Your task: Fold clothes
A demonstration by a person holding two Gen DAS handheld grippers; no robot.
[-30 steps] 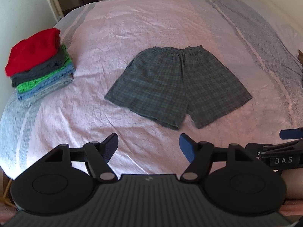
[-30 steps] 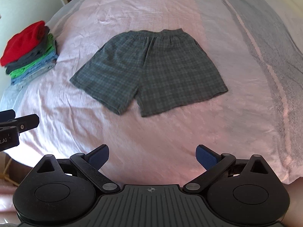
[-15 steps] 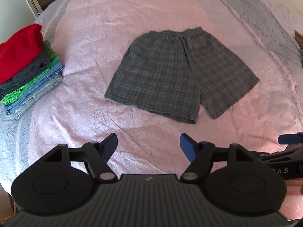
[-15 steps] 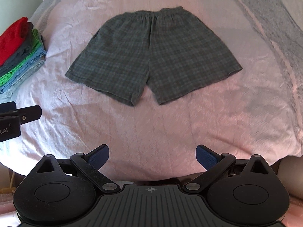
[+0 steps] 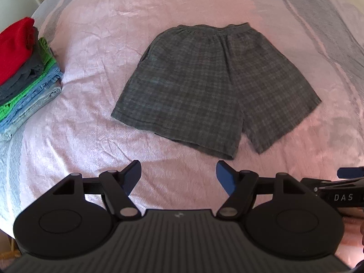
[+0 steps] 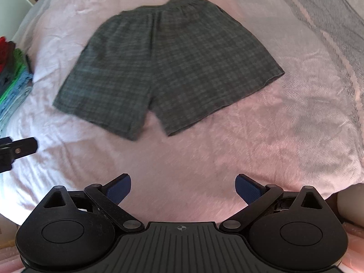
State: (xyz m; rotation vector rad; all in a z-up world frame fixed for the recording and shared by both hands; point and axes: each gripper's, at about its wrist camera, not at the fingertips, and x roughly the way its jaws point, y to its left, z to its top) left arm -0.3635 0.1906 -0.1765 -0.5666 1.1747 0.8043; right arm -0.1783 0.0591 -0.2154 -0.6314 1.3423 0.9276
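Plaid shorts [image 5: 211,91] flat on bedspread [image 5: 91,136], both claws wide, left claw [image 5: 177,177], right claw [image 6: 183,188].

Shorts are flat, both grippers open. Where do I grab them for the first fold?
Judging by the pose, pinch the plaid shorts at their outer right leg hem and waistband corner, coming in from the right. They lie spread flat, waistband far, so folding leg over leg halves them.

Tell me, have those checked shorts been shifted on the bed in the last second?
No. The shorts keep their spot beside the folded pile; they only look larger because the cameras have come closer.
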